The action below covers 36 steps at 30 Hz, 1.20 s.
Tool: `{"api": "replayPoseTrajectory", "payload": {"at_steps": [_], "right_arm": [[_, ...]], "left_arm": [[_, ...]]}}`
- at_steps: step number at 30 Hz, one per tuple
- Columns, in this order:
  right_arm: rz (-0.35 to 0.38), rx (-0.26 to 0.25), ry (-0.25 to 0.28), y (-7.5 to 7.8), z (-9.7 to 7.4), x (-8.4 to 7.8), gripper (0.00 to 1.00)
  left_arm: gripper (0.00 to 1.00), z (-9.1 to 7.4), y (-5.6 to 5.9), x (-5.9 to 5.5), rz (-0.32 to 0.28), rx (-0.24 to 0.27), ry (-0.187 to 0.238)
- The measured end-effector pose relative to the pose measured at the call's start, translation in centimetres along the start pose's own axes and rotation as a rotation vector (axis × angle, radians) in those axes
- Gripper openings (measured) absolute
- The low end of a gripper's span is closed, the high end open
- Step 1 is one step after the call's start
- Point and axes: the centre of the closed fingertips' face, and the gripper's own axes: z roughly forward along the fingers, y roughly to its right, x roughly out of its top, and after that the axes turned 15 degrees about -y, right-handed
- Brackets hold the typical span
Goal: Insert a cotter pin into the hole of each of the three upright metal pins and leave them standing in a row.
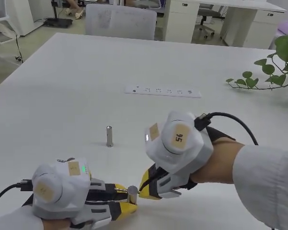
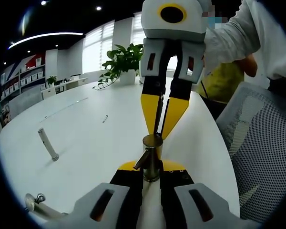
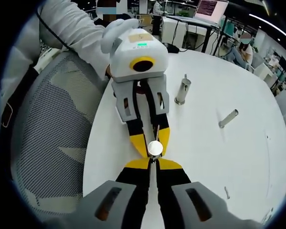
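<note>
Near the table edge (image 3: 97,143): left tool (image 3: 151,143), right tool (image 2: 159,131), upright pin (image 1: 132,191) between.

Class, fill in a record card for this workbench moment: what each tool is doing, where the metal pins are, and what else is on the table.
left tool: shut on an upright metal pin near the table's front edge
right tool: shut on a thin cotter pin, tips at the held pin's top
second pin: upright, alone, mid-table
third pin: upright beside the left tool, something thin at its top
loose cotter pin: lying flat on the table
other: power strip, plant
</note>
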Motion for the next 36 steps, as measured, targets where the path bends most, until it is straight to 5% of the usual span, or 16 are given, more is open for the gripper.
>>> {"api": "replayPoseTrajectory", "payload": {"at_steps": [10, 28, 36], "right_arm": [[0.031, 0.000, 0.041, 0.4, -0.5, 0.0, 0.17], [0.136, 0.015, 0.093, -0.2, -0.4, -1.5, 0.19], [0.153, 0.016, 0.112, -0.4, -0.2, -1.5, 0.23]], "left_arm": [[0.11, 0.0, 0.0, 0.0, 0.001, -0.001, 0.001], [0.12, -0.1, -0.1, -0.2, -0.008, -0.001, 0.009], [0.22, -1.2, -0.5, -0.6, -0.048, 0.003, 0.006]]}}
